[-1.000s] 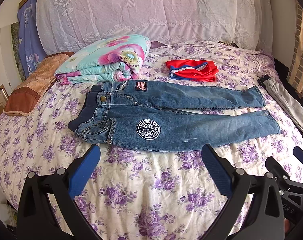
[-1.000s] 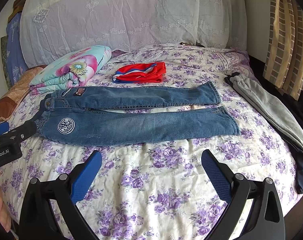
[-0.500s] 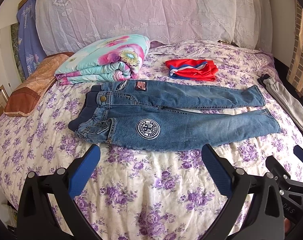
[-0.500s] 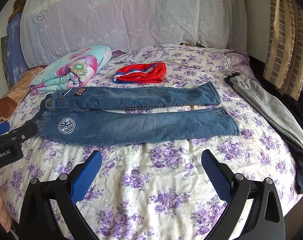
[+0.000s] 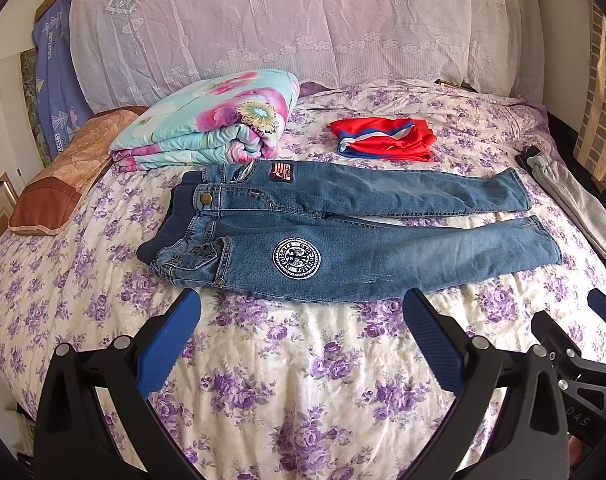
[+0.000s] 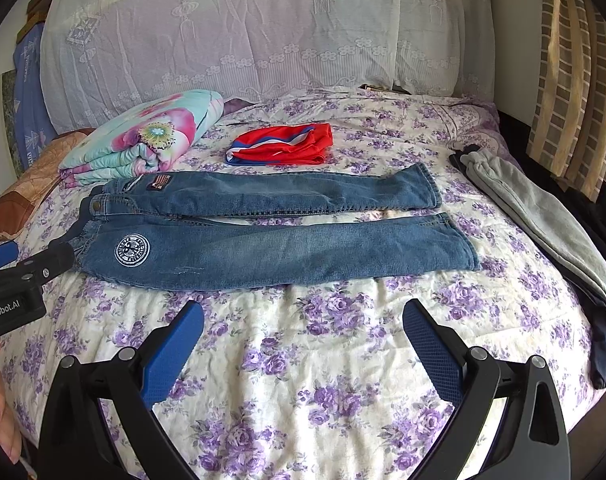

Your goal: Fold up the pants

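The blue jeans (image 5: 343,232) are lying flat on the flowery bed (image 5: 287,368), legs side by side, while the left gripper (image 5: 301,322) and right gripper (image 6: 303,326) are hovering near them with fingers wide, holding nothing.

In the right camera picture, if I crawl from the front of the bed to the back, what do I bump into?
Right gripper → jeans → red shorts → lace pillow.
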